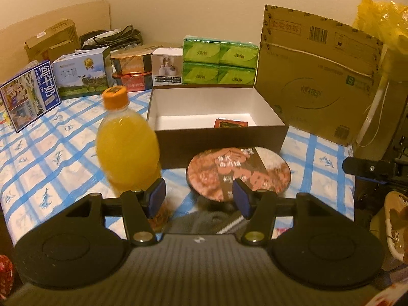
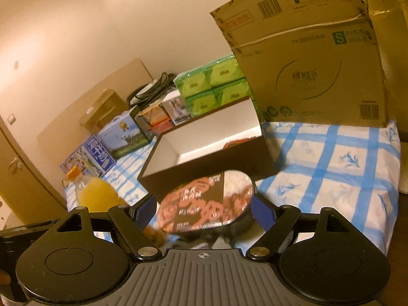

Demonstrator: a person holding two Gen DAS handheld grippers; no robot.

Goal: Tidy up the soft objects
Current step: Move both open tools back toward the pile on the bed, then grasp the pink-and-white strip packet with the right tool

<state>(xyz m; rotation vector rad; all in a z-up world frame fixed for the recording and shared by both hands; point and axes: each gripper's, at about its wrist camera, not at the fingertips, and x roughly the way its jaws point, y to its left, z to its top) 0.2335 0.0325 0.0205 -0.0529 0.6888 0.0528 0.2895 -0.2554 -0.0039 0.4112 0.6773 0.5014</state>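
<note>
A dark open box [image 1: 219, 137] with a white inside is set on the blue-checked bedsheet [image 1: 51, 158]; a small red-brown packet [image 1: 230, 123] lies inside it.

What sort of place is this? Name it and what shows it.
Probably a bedroom at home used for storage: a bed with a blue checked sheet, a door in a plain wall, and stacked tissue packs beside a cardboard box.

Left gripper [image 1: 199, 195] and right gripper [image 2: 204, 210]: black linkage arms with silver pivot screws, round black side discs, ribbed grey centre housing bearing a crosshair mark, blue finger pads [image 1: 157, 191].
</note>
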